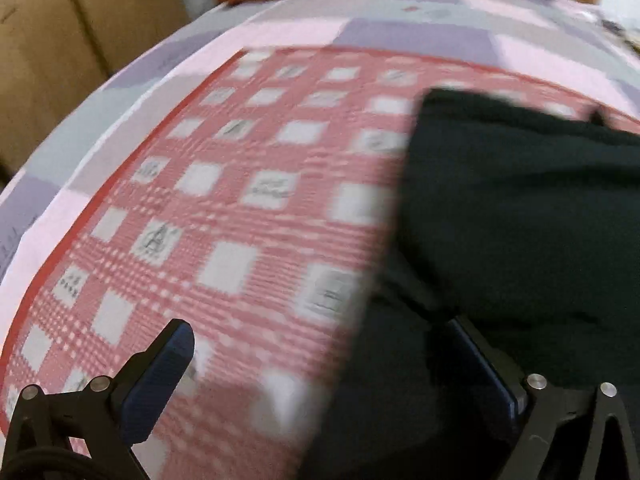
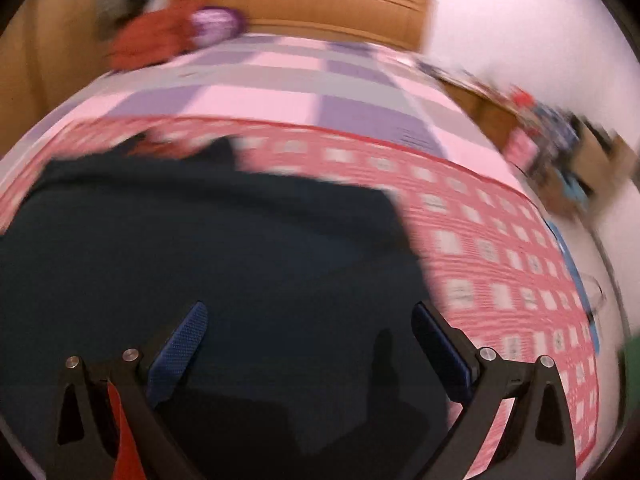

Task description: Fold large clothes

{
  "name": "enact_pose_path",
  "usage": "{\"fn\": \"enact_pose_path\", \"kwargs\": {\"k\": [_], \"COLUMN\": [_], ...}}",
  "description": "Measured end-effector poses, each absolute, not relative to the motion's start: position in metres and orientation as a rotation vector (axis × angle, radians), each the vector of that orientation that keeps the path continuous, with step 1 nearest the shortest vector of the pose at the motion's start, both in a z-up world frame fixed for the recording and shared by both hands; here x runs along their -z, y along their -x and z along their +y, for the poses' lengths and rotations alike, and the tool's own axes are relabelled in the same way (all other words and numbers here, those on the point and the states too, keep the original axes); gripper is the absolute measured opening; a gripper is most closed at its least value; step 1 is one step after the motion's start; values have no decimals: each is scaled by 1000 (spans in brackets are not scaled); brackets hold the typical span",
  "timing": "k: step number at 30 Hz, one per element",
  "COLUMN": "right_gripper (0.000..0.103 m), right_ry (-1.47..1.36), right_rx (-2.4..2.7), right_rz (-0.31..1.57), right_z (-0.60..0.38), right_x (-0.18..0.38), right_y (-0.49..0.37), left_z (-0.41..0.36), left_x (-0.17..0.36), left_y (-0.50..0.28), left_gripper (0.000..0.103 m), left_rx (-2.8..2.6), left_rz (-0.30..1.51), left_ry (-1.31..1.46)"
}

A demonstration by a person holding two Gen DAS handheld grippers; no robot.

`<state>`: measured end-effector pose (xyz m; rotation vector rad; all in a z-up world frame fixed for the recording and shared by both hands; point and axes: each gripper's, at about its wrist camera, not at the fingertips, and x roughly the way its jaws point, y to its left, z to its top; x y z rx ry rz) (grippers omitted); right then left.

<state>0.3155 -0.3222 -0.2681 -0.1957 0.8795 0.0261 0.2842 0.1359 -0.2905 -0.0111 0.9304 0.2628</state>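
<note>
A large dark garment (image 1: 520, 208) lies on a red-and-white checked cloth (image 1: 224, 200) spread over the bed. In the left wrist view it fills the right side, and its left edge runs down between my fingers. My left gripper (image 1: 320, 332) is open, its left finger (image 1: 168, 364) over the checked cloth and its right finger at the garment's edge. In the right wrist view the garment (image 2: 208, 248) fills the lower left. My right gripper (image 2: 308, 320) is open above it and holds nothing. Both views are blurred by motion.
The bed has a pink, grey and purple checked sheet (image 2: 280, 88) and a wooden headboard (image 2: 320, 12). An orange-red cloth pile (image 2: 148, 40) and a purple item (image 2: 216, 24) lie near the headboard. Cluttered wooden furniture (image 2: 560, 152) stands at the right; brown panels (image 1: 40, 60) at the left.
</note>
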Motion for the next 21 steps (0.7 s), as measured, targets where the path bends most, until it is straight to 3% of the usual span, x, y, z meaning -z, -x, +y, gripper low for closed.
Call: {"fn": "enact_pose_path", "kwargs": {"k": [4, 8, 13, 17, 21], "right_gripper": [102, 102, 102, 103, 103], "right_ry": [216, 324, 402, 218, 199], "right_rx": [-194, -249, -156, 105, 283], "right_rz": [884, 878, 885, 957, 1032], "right_z": [-243, -191, -249, -374, -428], "right_x": [280, 296, 313, 315, 319], "right_y": [-270, -235, -211, -189, -170], "left_z": [51, -5, 55, 108, 136], "left_x": [267, 291, 317, 322, 325], "left_y": [-242, -216, -188, -177, -170], "left_gripper": [102, 102, 103, 103, 103], "left_rx": [19, 165, 59, -38, -121], "left_rz": [864, 907, 909, 933, 980], "left_ry": [-29, -168, -165, -164, -159]}}
